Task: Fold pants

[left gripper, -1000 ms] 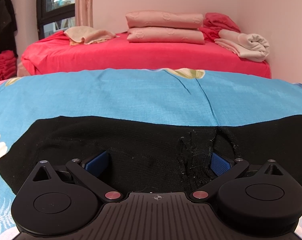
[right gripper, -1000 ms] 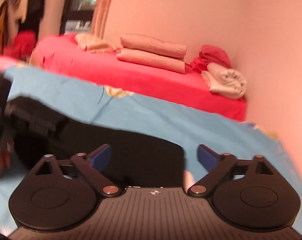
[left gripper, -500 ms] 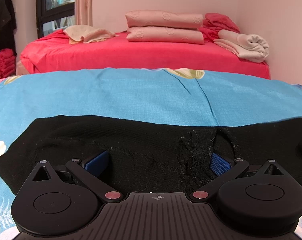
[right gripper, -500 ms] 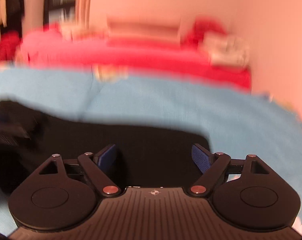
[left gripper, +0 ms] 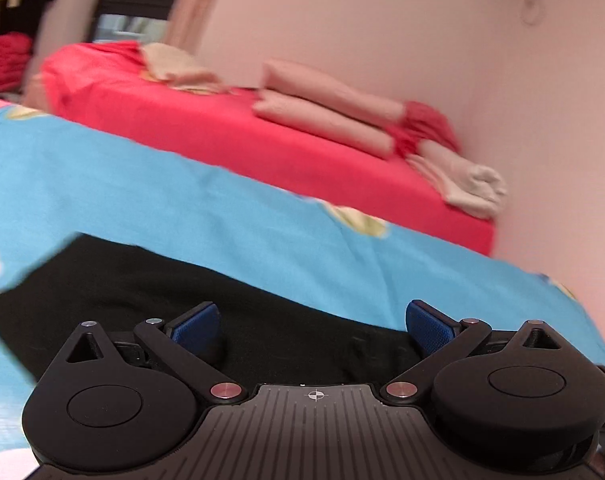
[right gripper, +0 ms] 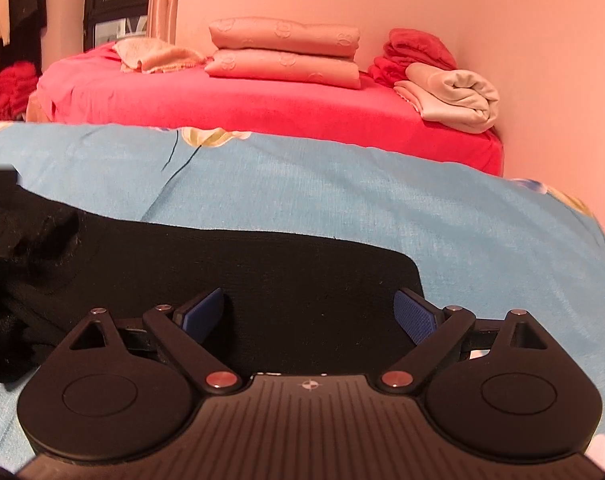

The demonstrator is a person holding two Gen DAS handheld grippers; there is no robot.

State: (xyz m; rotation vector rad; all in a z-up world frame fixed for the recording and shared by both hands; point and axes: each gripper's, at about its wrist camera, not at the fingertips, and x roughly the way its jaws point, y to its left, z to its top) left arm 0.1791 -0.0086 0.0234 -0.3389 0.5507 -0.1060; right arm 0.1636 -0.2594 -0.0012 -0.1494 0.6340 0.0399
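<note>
Black pants [left gripper: 150, 280] lie flat on the blue floral sheet [left gripper: 142, 184]. My left gripper [left gripper: 312, 320] is open just above them, with the view tilted and blurred. In the right wrist view the pants [right gripper: 242, 264] end in a rounded corner at the right and bunch into rumpled folds at the left. My right gripper [right gripper: 310, 312] is open and low over that right end, its blue pads apart with black cloth between them. Neither gripper holds anything.
Beyond the blue sheet [right gripper: 342, 184] is a red bed [right gripper: 242, 104] with stacked pink folded blankets [right gripper: 284, 54], a beige towel [right gripper: 154, 54] and a rolled cream blanket [right gripper: 454, 96]. A pink wall [right gripper: 522, 40] stands at the right. Dark clothes hang at far left.
My left gripper has swung and tilted, so its view is now slanted and blurred, and the bunched fold has left its jaws. My right gripper has steadied over the right end of the pants.
</note>
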